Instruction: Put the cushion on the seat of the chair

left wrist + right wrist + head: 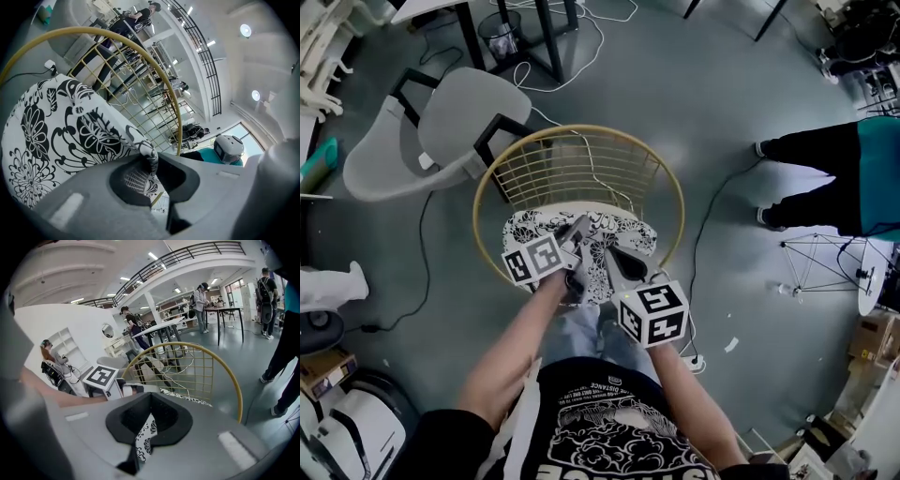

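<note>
While the 2 grippers, left gripper [578, 232] and right gripper [613, 263], each pinch the near edge of the cushion [630, 234] over the chair [581, 129] seat, lowering both evenly should centre it (soft, floppy, black-and-white floral cloth) inside the round, thin gold wire frame.

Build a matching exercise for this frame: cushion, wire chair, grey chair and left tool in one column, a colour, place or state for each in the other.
Things:
1 cushion
2 wire chair
3 grey chair
4 left tool

Descriptions:
A gold frame
B shut on a fabric edge
C black-and-white flower print
D on the floor, upper left of the head view

Pairs: 1-C; 2-A; 3-D; 4-B
</note>
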Tool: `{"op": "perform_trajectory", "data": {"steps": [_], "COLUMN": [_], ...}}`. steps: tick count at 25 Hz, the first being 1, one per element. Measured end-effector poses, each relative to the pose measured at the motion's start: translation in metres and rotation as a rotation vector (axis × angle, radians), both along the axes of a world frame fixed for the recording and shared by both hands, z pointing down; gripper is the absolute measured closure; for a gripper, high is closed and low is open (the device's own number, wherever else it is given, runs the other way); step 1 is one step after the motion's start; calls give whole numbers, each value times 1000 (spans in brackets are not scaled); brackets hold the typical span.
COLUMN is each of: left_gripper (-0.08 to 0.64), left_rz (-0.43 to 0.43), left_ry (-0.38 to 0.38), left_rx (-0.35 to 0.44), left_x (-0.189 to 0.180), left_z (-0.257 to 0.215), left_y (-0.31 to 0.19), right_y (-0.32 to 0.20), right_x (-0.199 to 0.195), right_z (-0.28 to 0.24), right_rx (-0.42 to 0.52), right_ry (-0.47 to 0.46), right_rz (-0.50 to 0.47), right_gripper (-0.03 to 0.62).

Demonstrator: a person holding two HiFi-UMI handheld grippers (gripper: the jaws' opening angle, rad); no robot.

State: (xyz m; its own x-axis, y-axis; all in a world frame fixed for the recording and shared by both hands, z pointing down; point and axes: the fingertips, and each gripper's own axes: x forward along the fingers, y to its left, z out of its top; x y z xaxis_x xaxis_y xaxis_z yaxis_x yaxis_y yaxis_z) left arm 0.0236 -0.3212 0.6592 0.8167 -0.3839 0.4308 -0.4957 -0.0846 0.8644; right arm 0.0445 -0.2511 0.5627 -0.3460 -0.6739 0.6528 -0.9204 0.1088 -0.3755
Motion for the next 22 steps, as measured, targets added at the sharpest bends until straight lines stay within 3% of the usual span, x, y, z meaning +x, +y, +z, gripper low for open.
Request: {"op": "perform_trajectory", "data": {"steps": [7, 17, 20, 22], "left_gripper": [525, 480, 427, 328], "left_rz": [-22, 10, -2, -14], "left_ry": [7, -10, 23, 57], "left_rx": [-10, -27, -34, -39], "left_x": [5, 11, 11, 12], "left_z": [15, 30, 29, 25], "left_y": [-22, -31, -34, -35], "right_y": [6, 8, 7, 7], "right_x": [8, 13, 11, 10], "right_z": [3, 9, 12, 12], "right_rx": [-29, -53, -61, -62], "right_ry": [23, 24, 25, 25], "right_rz": [24, 40, 37, 33], "right_gripper": [595, 595, 595, 595]}}
